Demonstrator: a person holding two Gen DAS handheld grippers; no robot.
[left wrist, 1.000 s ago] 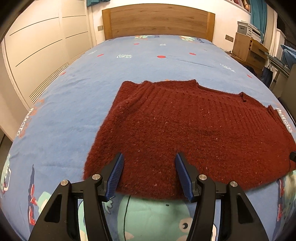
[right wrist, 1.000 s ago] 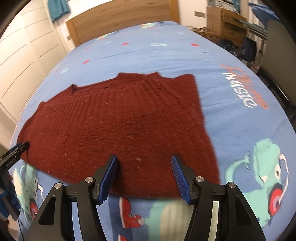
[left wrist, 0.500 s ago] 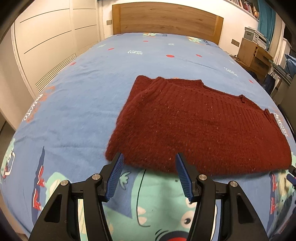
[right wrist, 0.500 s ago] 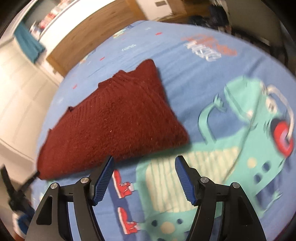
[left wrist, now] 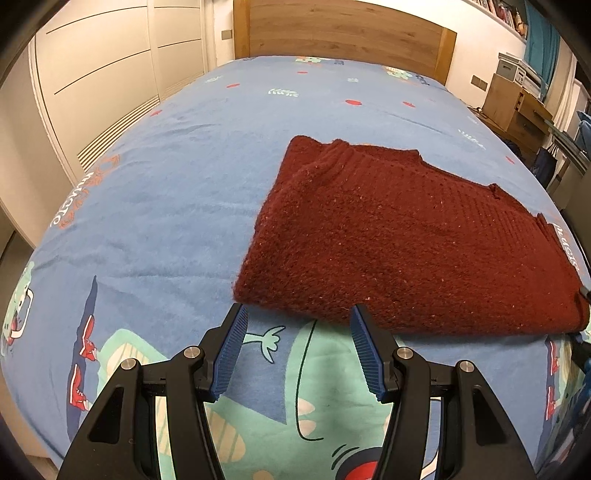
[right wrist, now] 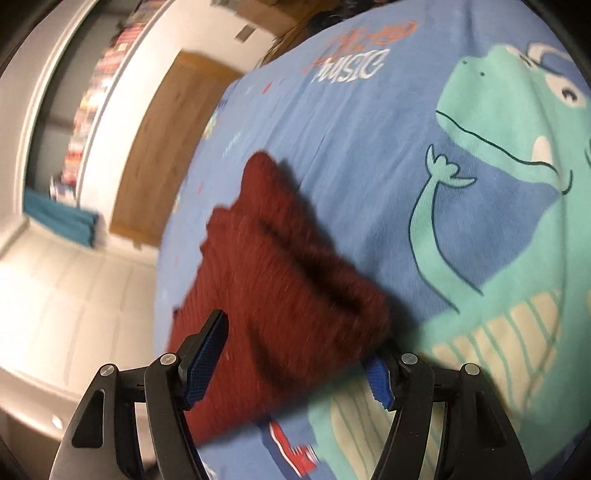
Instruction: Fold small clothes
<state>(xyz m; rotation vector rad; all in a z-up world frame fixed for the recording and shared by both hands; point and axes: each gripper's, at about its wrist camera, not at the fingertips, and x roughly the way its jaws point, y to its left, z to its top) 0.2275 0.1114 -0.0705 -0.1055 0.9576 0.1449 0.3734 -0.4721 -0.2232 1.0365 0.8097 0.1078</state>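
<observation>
A bedroom with cream wardrobe doors and a wooden headboard [left wrist: 343, 27]; a bed [left wrist: 166, 206] covered in a blue cotton sheet printed with green cartoon dinosaurs fills both views. On the sheet lies a dark red, fuzzy knitted sweater [left wrist: 399, 240], folded flat into a broad band. A second ago both hand-held grippers stood over its near edge. Now the left hand-held gripper [left wrist: 297, 352] has backed off: its blue ribbed fingers stand apart with nothing between them, just short of the sweater's left corner. The right hand-held gripper [right wrist: 299, 360] has rolled sideways and dropped to the sweater's right end [right wrist: 295, 280], its jaws wider than before and straddling that thick edge. The view is blurred, so whether the pads press on the knit cannot be told. This probably prepares the next fold, right end carried across towards the left.
</observation>
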